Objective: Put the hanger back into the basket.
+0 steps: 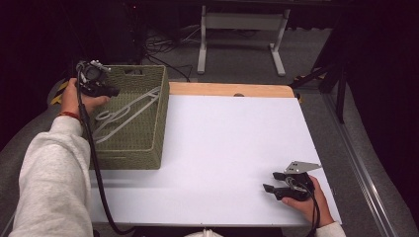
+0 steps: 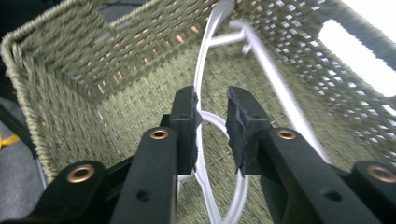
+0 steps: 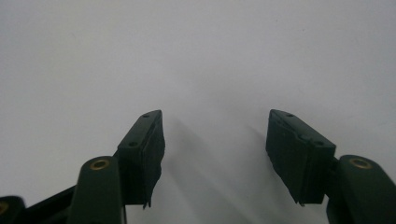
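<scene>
Over on the left a woven green basket (image 1: 148, 143) sits on the white table (image 1: 232, 148), and white hangers (image 1: 126, 111) lie inside it, slanting from the near left up toward the far right wall. The left gripper (image 2: 211, 116) hangs over the basket's far left corner, pointing down in; its jaws stand a narrow gap apart, straddling a hanger's curved hook (image 2: 219, 122), and I cannot tell whether the pads actually press it. Across the bare middle of the table, near the front right corner, the right gripper (image 1: 272, 183) rests in the person's hand, jaws spread wide with nothing between them
</scene>
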`<state>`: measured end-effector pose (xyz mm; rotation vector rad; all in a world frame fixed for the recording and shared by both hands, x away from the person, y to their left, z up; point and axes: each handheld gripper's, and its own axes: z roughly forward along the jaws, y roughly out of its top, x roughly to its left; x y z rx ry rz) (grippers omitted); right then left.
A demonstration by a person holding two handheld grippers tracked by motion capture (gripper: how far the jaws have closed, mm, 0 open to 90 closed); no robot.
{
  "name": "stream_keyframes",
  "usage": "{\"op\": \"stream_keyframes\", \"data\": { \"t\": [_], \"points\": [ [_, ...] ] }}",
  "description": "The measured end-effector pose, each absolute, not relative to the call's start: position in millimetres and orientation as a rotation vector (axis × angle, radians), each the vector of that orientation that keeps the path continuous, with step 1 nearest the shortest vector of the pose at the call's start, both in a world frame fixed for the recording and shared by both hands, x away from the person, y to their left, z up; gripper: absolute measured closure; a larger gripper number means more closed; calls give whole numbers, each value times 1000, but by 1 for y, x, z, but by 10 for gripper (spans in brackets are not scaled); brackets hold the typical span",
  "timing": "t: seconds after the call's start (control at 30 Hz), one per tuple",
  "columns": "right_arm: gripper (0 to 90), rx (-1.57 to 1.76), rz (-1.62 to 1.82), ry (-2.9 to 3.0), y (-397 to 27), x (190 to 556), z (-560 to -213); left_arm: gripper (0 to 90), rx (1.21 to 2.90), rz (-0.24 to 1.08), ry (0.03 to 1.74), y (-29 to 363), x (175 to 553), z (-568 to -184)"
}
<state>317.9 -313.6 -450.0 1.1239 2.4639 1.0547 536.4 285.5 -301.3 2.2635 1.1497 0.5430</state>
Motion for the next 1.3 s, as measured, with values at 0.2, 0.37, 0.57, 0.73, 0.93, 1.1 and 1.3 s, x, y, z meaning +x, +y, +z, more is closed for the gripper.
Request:
{"op": "stream_keyframes", "data": {
  "t": [0.2, 0.37, 0.57, 0.73, 0.93, 1.1, 1.3],
  "points": [
    [374, 1115, 1053, 2465, -314, 318, -449, 722, 2229, 532, 1060, 274, 515, -291],
    [376, 1102, 1052, 2457, -313, 317, -448, 716, 2215, 536, 992, 262, 498, -287],
    [376, 1083, 1057, 2450, -312, 316, -445, 657, 2158, 511, 887, 251, 476, -273],
    [378, 1046, 1062, 2437, -313, 315, -440, 542, 2112, 567, 811, 242, 450, -265],
    [379, 1024, 1067, 2417, -315, 314, -438, 385, 2092, 607, 715, 229, 423, -272],
    [377, 988, 1069, 2391, -314, 312, -433, 281, 2052, 583, 639, 215, 399, -279],
    [374, 971, 1080, 2377, -313, 310, -431, 162, 2042, 569, 592, 202, 371, -292]
  ]
}}
